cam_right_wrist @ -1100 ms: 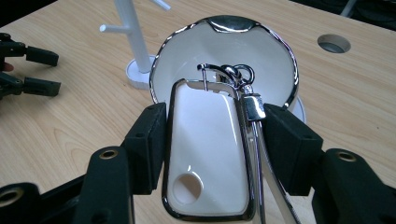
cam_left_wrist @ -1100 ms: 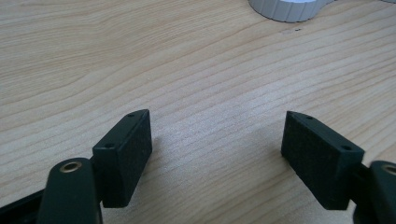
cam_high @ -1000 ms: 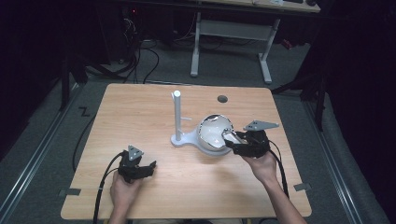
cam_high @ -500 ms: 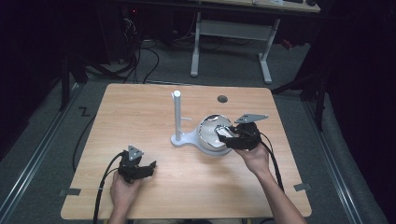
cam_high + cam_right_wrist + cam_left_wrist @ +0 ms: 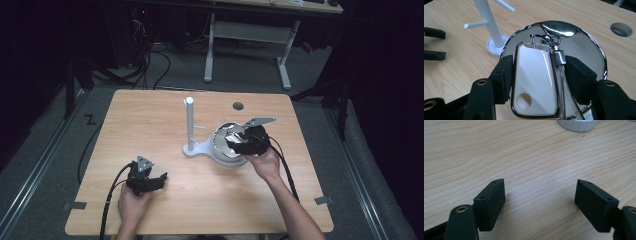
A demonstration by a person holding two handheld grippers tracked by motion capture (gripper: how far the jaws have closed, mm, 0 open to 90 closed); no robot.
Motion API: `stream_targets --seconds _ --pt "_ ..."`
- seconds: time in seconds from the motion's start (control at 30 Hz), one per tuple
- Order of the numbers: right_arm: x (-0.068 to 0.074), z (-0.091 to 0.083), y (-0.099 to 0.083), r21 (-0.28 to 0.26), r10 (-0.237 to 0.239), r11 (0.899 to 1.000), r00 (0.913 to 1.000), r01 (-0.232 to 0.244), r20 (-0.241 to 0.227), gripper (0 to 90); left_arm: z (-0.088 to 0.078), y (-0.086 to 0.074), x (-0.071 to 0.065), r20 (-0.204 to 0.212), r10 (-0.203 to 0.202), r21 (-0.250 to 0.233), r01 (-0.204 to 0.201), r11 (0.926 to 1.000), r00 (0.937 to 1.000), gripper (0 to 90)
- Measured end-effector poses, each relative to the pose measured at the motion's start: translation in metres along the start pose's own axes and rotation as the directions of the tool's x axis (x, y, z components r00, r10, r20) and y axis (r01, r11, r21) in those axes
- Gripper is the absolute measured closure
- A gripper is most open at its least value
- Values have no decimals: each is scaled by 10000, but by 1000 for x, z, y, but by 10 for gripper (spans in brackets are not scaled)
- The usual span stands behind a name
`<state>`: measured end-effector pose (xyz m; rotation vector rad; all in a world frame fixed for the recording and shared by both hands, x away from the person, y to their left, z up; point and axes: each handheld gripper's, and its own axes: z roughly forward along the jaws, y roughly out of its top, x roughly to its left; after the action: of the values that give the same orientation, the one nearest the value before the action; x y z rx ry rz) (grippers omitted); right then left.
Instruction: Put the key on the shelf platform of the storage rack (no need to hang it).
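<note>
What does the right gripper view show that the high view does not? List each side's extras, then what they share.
Right gripper view: a chrome-framed white tag with a round hole and a clasp, lying in the bowl between the right gripper's jaws.

High view: the person's hands, the whole table, the floor cables and the desk frame beyond.

Both: the chrome bowl, the white stand, the table's hole and the left gripper.

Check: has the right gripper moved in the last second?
Yes. The right gripper shifted left, toward the white post, and now sits over the shiny bowl.
</note>
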<state>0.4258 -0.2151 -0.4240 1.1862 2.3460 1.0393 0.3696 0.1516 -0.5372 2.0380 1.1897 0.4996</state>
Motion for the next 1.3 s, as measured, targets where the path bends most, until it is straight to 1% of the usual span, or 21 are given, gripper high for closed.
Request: stream_targets --seconds 0.03,0.17,0.3,0.37,0.47,0.57,0.73,0.83,0.9,1.0,1.03,1.17,1.3 --pt "0 0 0 0 0 10000 10000 0 0 431 0 0 0 0 -1 0 1 10000 10000 249" --pt "1 9 4 160 3 9999 10000 -2 -51 431 0 0 0 1 1 0 -1 10000 10000 249" --pt "3 14 4 233 -6 9997 9999 8 -115 431 0 0 0 0 -1 0 1 10000 10000 249" --pt "4 15 4 257 -131 9996 9999 133 -100 431 0 0 0 0 -1 -1 1 10000 10000 249" --pt "6 17 3 300 -93 9995 9999 97 -145 431 0 0 0 3 -4 2 4 10000 10000 249" --pt "8 21 3 471 -165 9987 9998 169 -88 430 0 0 0 4 0 -1 0 10000 10000 249" --pt "5 29 3 569 17 9984 9999 -11 -114 430 0 0 0 8 -6 -1 6 10000 10000 249" --pt "3 34 3 769 157 9969 9999 -154 -39 428 0 0 0 5 -2 -2 2 10000 10000 249" --pt "-2 42 2 952 272 9951 9996 -277 60 427 0 0 0 4 -1 1 1 10000 10000 249" --pt "-4 45 2 1041 359 9939 9993 -371 137 425 0 0 0 3 -3 0 3 10000 10000 249" --pt "-5 46 1 1110 388 9930 9990 -411 225 424 0 0 0 1 3 2 -3 10000 10000 249" --pt "-3 47 2 1068 372 9934 9984 -415 427 421 0 0 0 -1 1 2 -1 10000 10000 249" --pt "-3 48 3 1124 250 9932 9985 -303 484 416 0 0 0 -2 1 0 -1 10000 10000 249"
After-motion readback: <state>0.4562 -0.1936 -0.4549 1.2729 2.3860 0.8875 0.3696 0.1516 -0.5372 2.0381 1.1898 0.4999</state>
